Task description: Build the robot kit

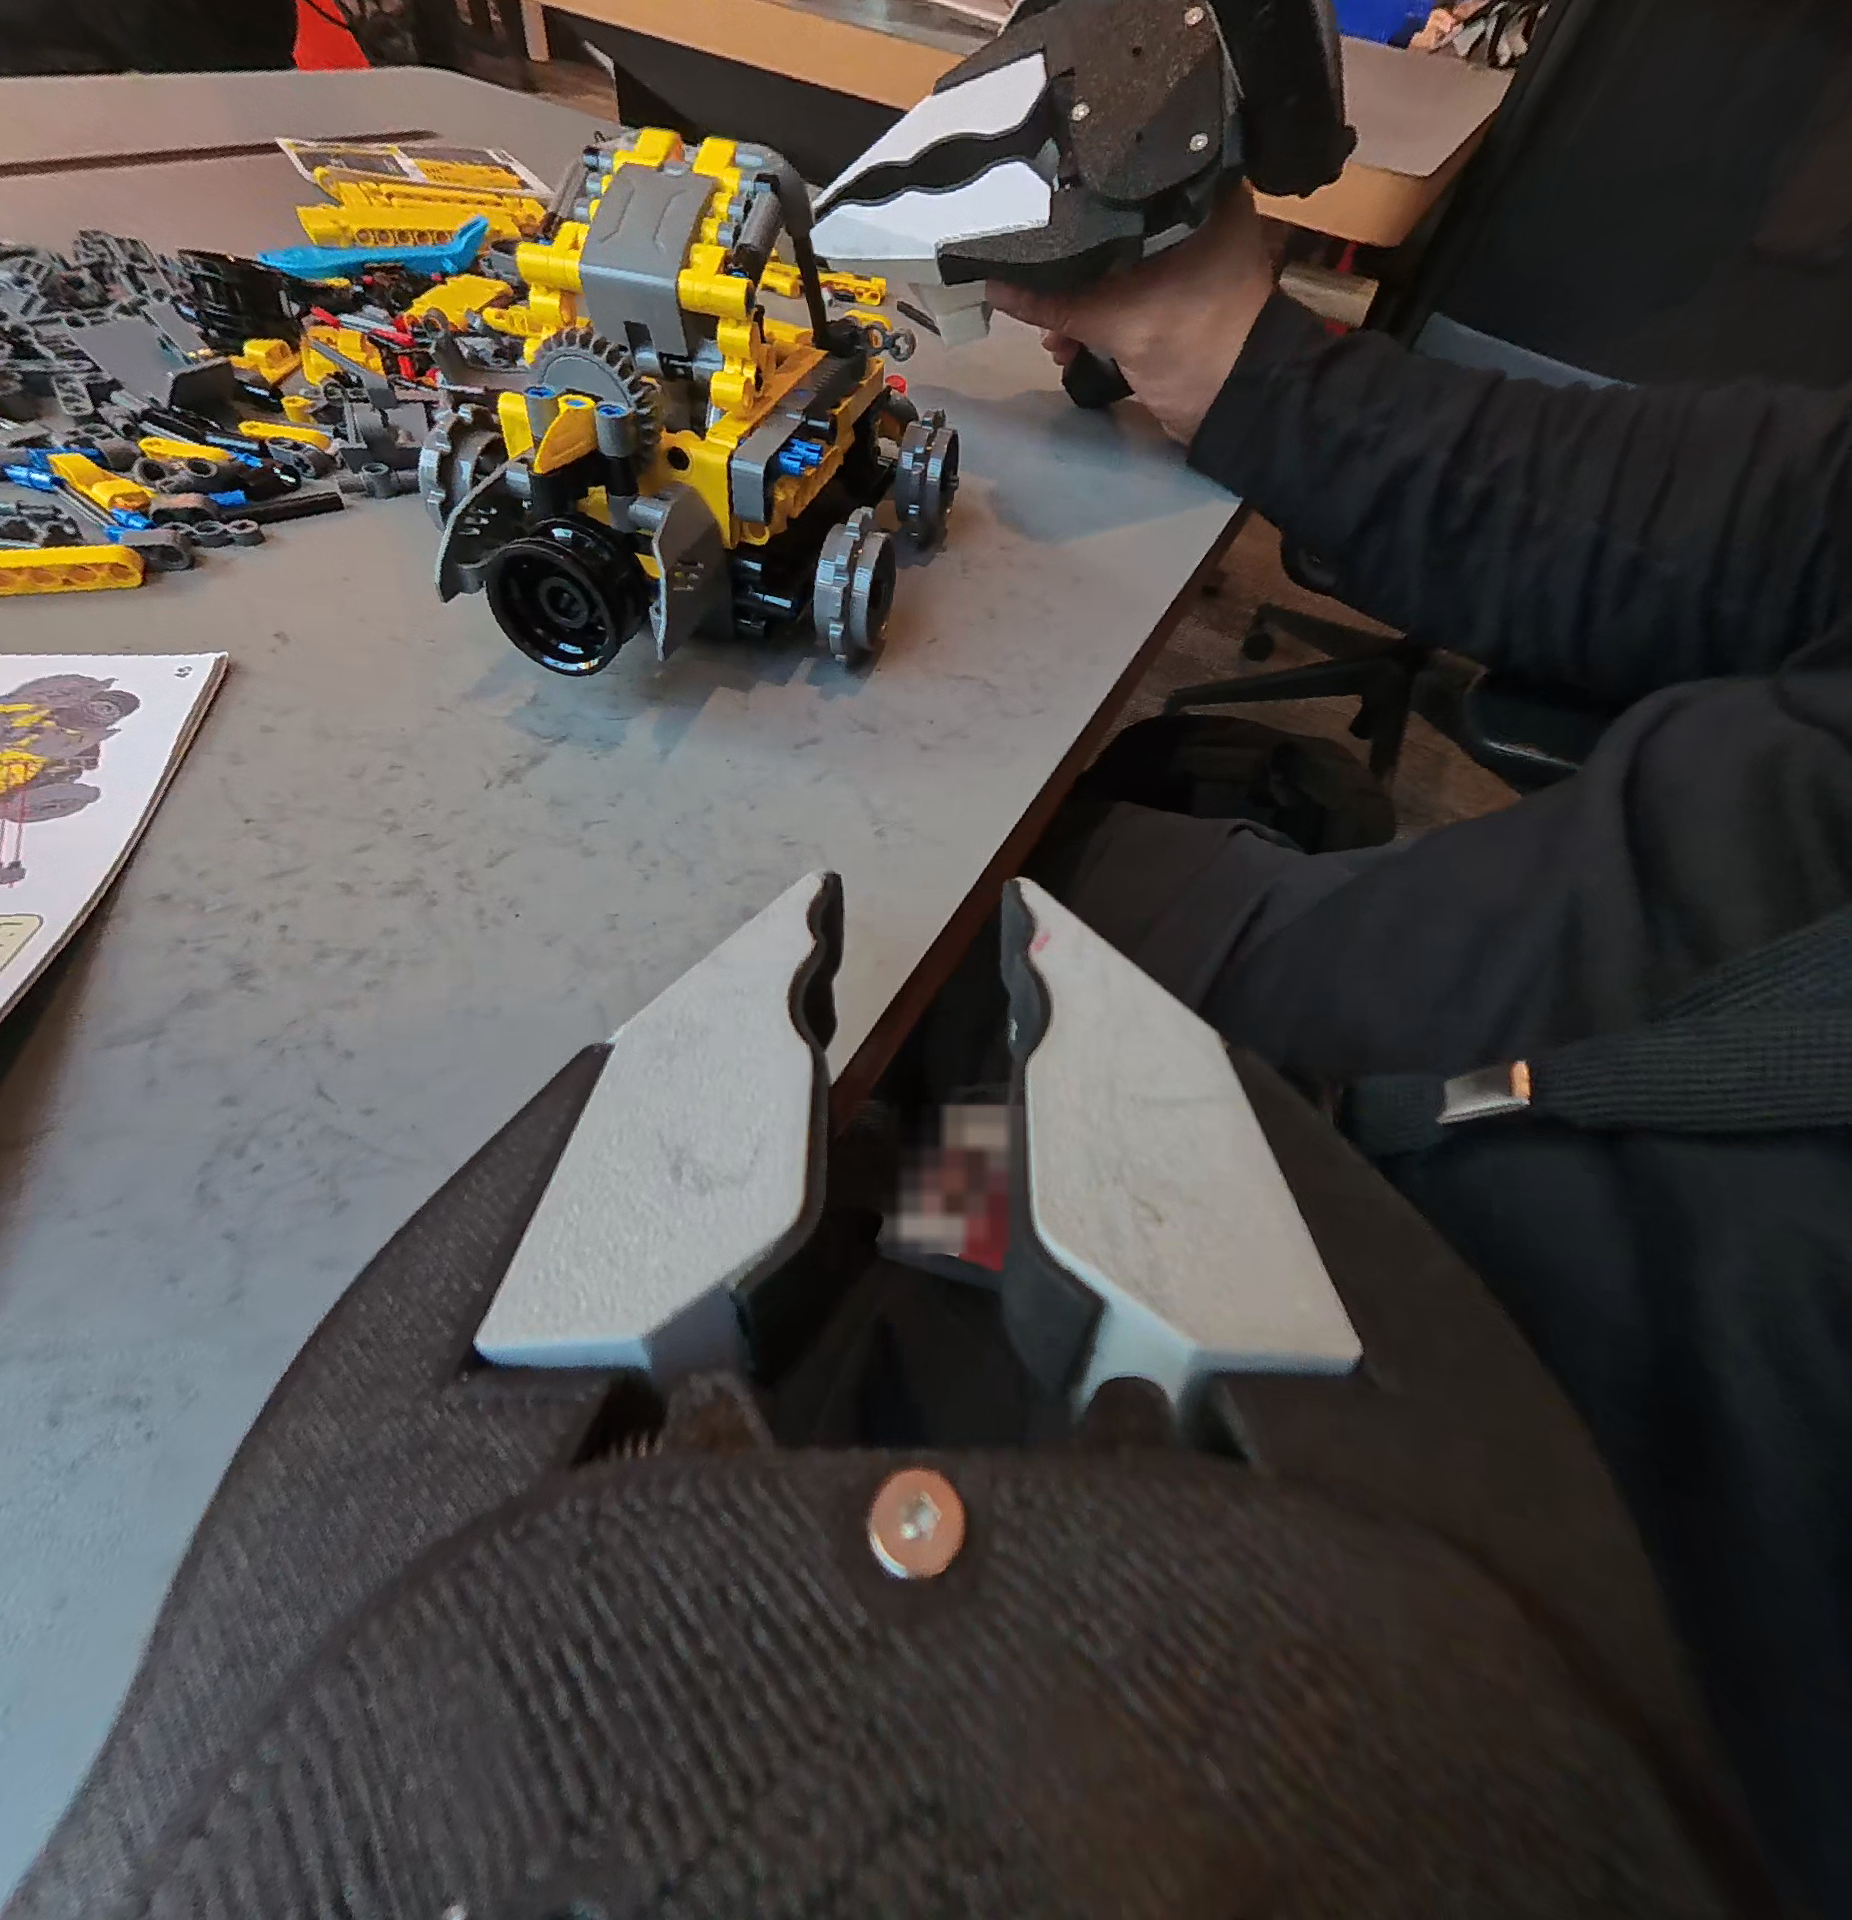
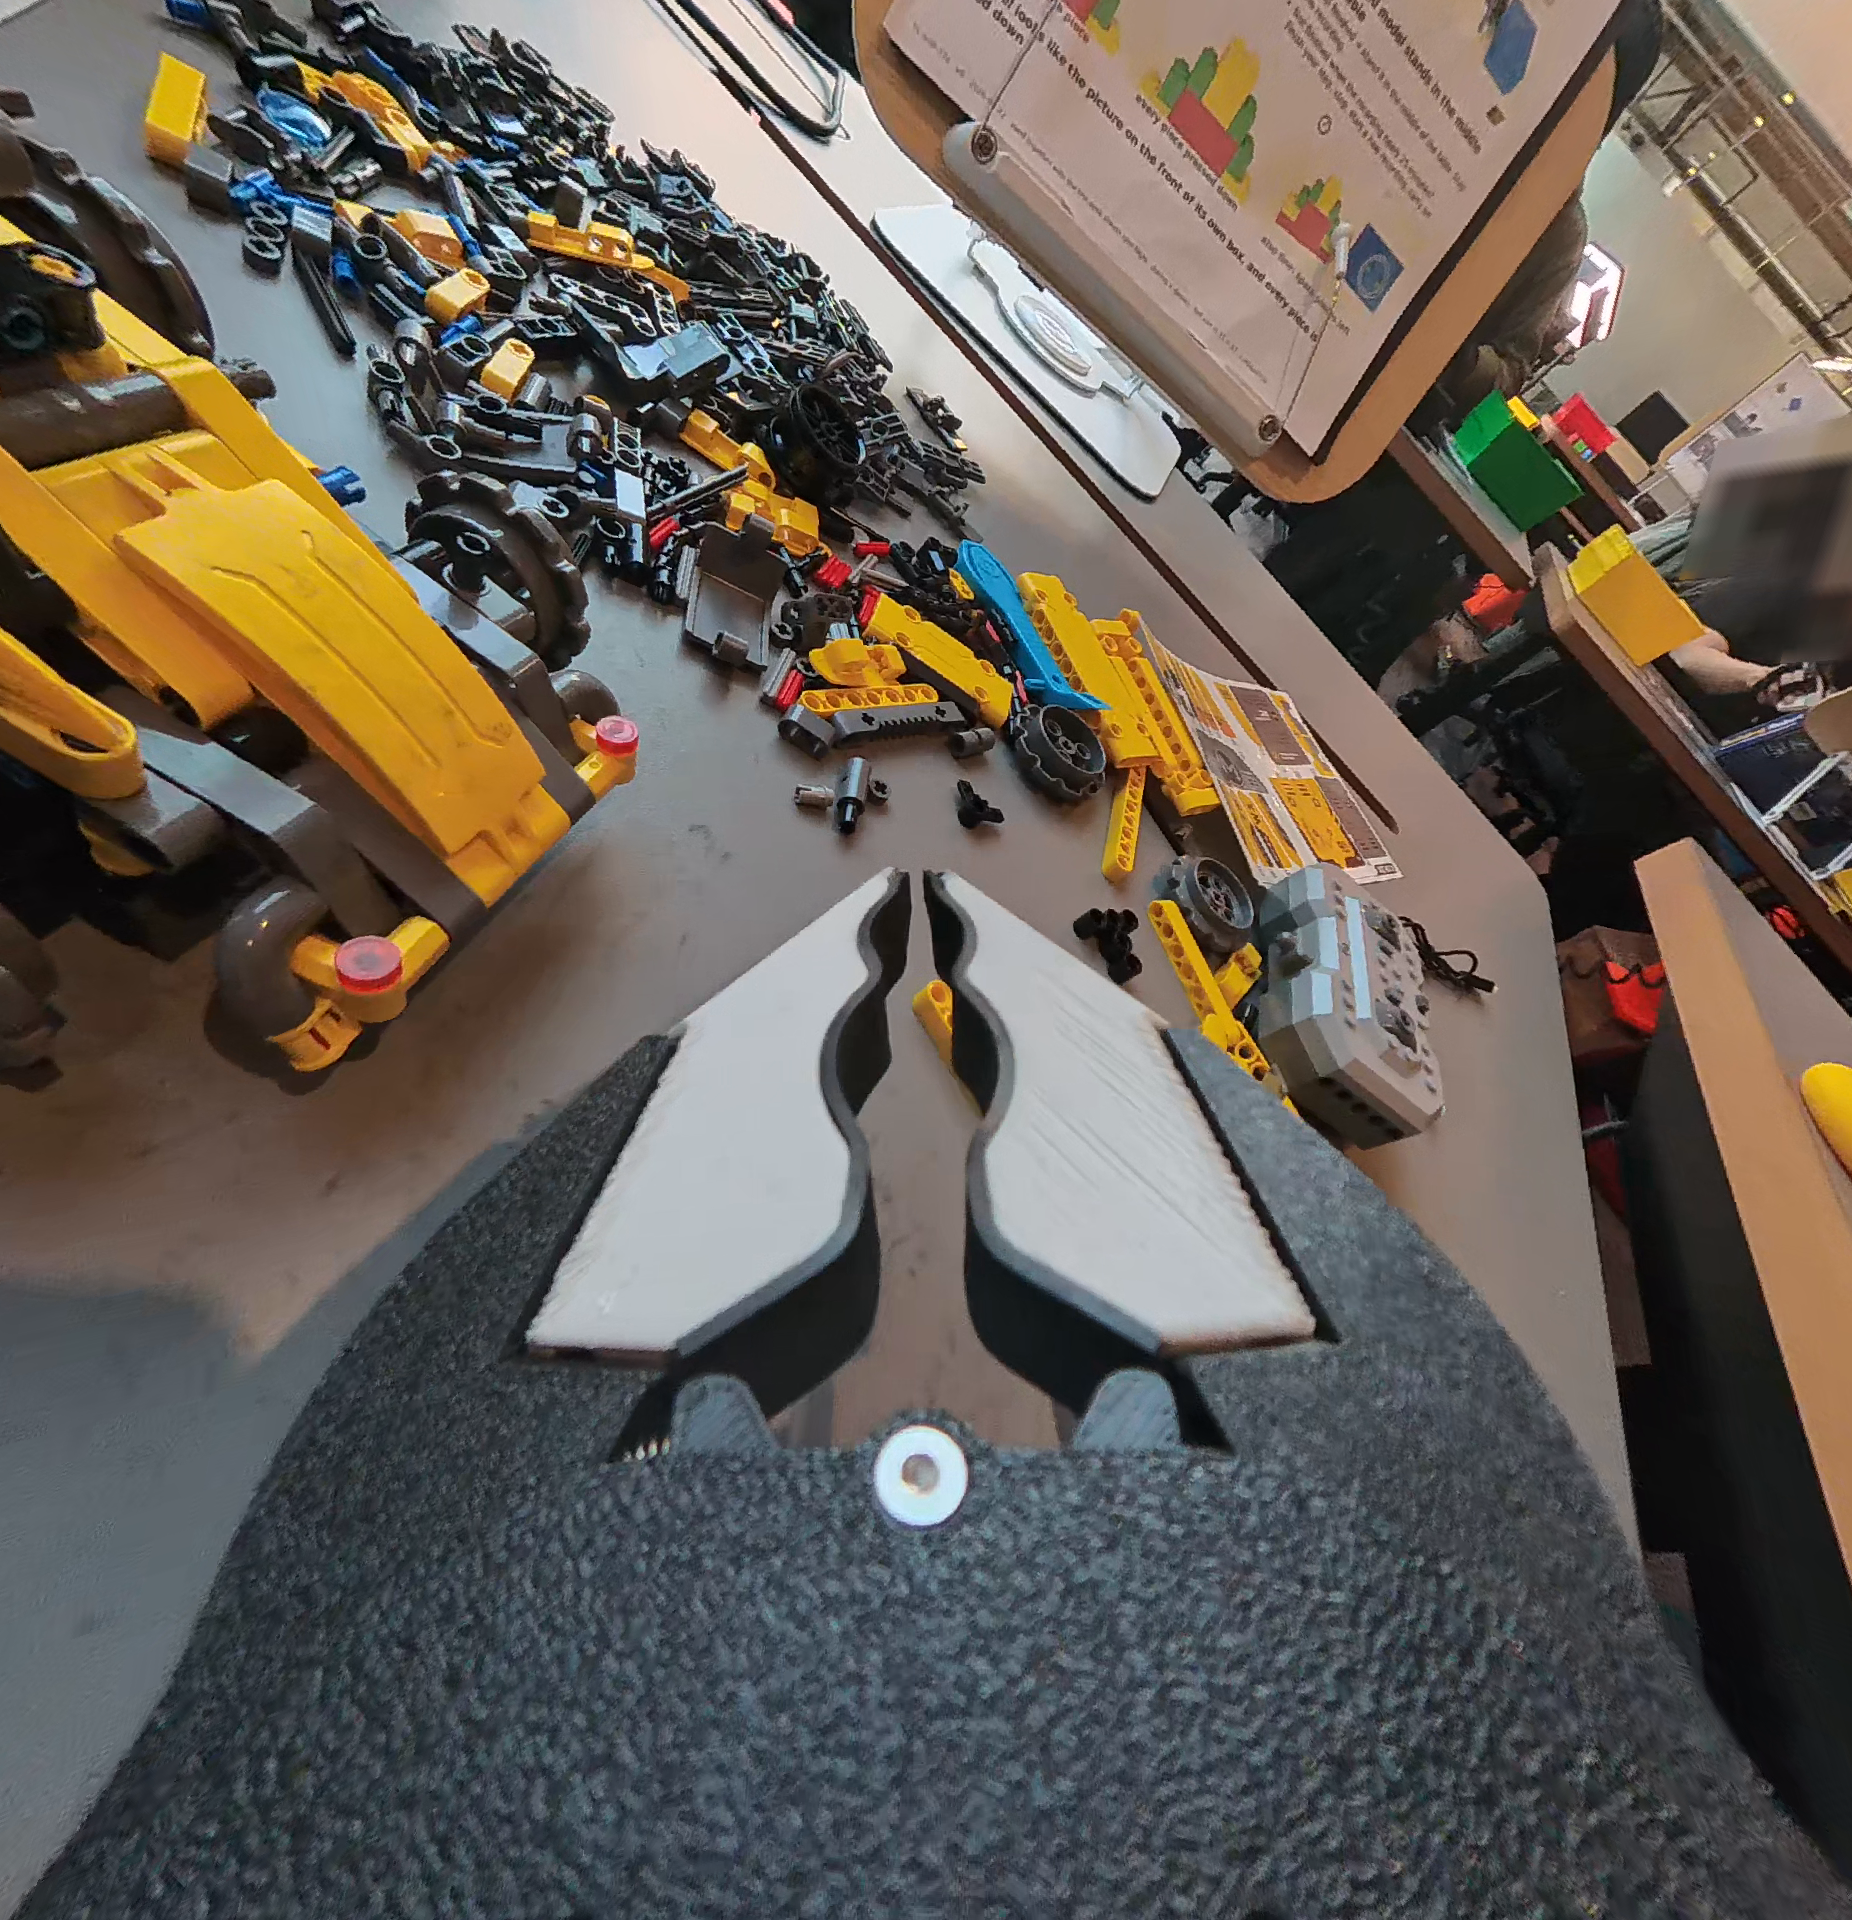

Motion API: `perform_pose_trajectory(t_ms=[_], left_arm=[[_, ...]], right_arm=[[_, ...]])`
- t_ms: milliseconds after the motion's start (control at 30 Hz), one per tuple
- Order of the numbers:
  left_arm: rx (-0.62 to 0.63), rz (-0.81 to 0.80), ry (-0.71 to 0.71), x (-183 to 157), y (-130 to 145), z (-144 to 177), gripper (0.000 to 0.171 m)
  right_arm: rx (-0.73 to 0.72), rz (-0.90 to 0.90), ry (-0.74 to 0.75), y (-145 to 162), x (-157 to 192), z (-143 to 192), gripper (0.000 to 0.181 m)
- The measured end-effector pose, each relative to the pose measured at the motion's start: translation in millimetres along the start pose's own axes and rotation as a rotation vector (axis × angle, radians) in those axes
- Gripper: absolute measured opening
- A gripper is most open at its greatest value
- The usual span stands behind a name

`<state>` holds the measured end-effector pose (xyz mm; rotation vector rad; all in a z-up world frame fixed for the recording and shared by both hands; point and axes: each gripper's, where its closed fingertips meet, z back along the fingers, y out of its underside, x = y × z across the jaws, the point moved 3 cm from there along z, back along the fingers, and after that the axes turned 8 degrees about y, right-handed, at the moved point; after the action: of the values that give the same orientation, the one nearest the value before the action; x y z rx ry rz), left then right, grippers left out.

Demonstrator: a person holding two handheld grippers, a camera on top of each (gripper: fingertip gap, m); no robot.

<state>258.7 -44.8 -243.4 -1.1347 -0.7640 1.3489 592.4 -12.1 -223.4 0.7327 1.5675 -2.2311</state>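
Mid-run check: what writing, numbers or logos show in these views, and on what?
Printed board, upright on a stand: lines of text beside brick pictures; I don't transcribe writing.
Sticker sheet, lying flat: print too small to read.
Instruction booklet, at the left wrist view's left edge: drawings and a small corner number, blurred.

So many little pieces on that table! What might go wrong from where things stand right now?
1. The right gripper hangs shut just beside the yellow toy truck; a small swing might bump it and shake parts loose.
2. The grey block with buttons lies close to the table edge and could be nudged off.
3. The left gripper, open and empty, hovers over the near edge; anything it dropped might fall off.
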Motion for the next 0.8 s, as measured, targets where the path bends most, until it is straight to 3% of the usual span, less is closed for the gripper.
perform_pose_trajectory(t_ms=[800], left_arm=[[0.030,0.040,0.030,1.4,9.1,-8.7,0.022]], right_arm=[[-0.038,-0.039,-0.002,-3.5,-4.6,2.8,0.000]])
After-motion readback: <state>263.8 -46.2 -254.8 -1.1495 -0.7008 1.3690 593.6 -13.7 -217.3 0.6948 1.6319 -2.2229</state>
